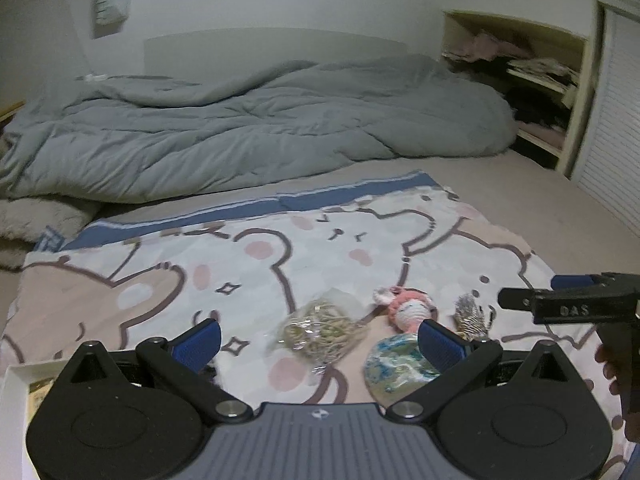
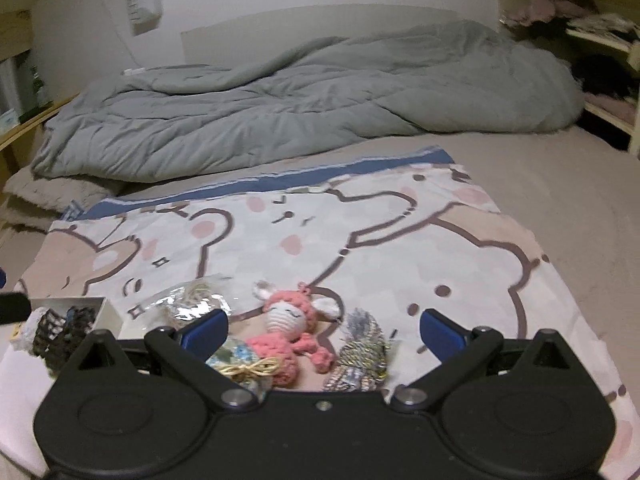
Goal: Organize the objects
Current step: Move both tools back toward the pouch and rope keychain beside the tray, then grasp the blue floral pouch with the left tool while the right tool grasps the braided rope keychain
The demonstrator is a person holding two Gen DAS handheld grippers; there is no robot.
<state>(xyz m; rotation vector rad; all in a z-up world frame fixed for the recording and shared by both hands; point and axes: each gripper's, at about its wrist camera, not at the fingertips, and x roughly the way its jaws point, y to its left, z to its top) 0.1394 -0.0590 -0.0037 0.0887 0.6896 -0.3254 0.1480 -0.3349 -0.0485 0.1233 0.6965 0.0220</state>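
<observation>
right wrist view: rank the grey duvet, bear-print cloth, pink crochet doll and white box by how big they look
1. grey duvet and bear-print cloth: alike, and the cloth lies nearer, so unranked
2. pink crochet doll
3. white box, partly hidden, so unsure

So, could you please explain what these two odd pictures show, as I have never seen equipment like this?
There is no robot here. A person holds a two-finger gripper in each hand, and a wide-angle camera on each looks forward along its blue-padded fingers. One picture comes from the left gripper, the other from the right gripper. Both stand open and hold nothing.

Below them a cartoon bear blanket is spread on a bed, with a grey duvet bunched behind. On the blanket lie a pink crocheted doll, a clear bag of rubber bands, a blue-green pouch and a striped tassel. A white box at the left already holds a few dark things.
</observation>
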